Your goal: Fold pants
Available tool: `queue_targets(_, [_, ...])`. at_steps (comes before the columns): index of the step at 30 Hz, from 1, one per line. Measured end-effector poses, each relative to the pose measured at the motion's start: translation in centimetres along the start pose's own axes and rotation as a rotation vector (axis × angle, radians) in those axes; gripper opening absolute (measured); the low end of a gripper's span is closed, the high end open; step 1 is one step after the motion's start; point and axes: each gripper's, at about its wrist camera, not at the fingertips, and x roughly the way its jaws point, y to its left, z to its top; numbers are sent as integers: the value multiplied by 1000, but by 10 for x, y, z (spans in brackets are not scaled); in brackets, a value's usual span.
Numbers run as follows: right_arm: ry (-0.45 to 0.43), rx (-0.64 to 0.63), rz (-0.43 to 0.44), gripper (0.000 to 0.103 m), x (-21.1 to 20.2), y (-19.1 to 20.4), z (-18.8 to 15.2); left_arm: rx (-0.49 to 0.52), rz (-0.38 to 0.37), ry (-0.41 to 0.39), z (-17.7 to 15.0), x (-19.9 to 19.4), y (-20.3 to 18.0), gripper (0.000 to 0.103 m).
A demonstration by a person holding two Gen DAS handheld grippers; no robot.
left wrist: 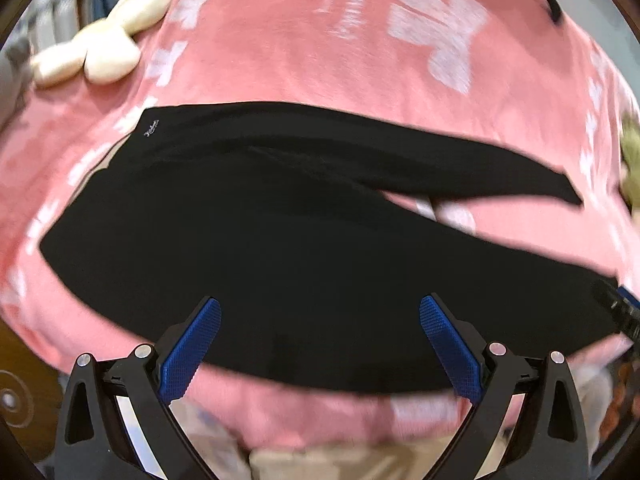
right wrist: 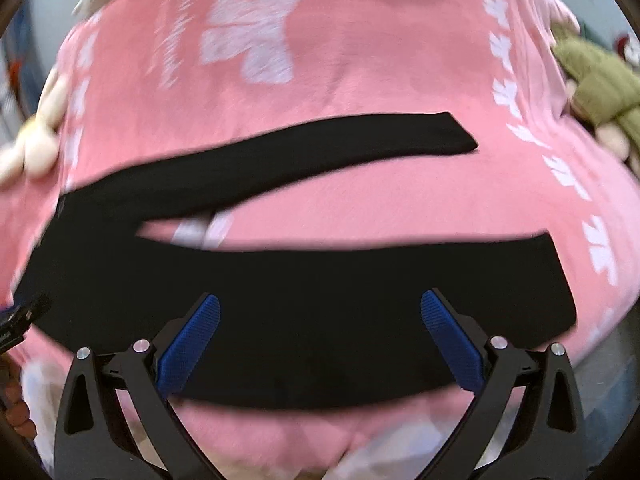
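Note:
Black pants [left wrist: 256, 232] lie flat on a pink blanket [left wrist: 280, 60], waist to the left, two legs spread apart to the right. My left gripper [left wrist: 320, 320] is open and empty, hovering over the near hip and thigh part. My right gripper [right wrist: 320, 320] is open and empty, over the near leg [right wrist: 360, 280]. The far leg [right wrist: 320, 148] ends at a cuff further back. The near leg's cuff is at the right in the right wrist view. The right gripper's tip shows at the left wrist view's right edge [left wrist: 620, 308].
A cream plush toy [left wrist: 100, 44] lies on the blanket at the back left. A green plush toy [right wrist: 596, 84] lies at the back right. The blanket [right wrist: 360, 60] has white prints. Its near edge drops off below the grippers.

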Motion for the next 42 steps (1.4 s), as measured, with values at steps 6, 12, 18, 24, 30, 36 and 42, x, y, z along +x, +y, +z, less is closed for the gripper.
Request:
queue_targets(6, [8,-17,-118,98,87,-92,99,-78,57,-73,73,40,52,98])
queue_targets(12, [47,-38,-134,98,189,-148,193,-151,187,-90,178,103,135,98])
queue_targets(18, [106,50,-99,98,256,-171,228,-226,336,-22,256,173,229,97])
queue_targets(24, [79,-13,-164,76,263,-150,225,-367,262,121,272,239,289,85])
queue_targets(30, [17,-16,-62,16,214,-126,219,-288,260,100,273,218,284,24])
queue_targets(36, [-133,-22,22,9,107,-123,210,-246,151,-27,259,104,271,16])
queue_targets(42, [-145,-13,-22,3,27,-172,164,-204,57,-25,196,-4,251,17])
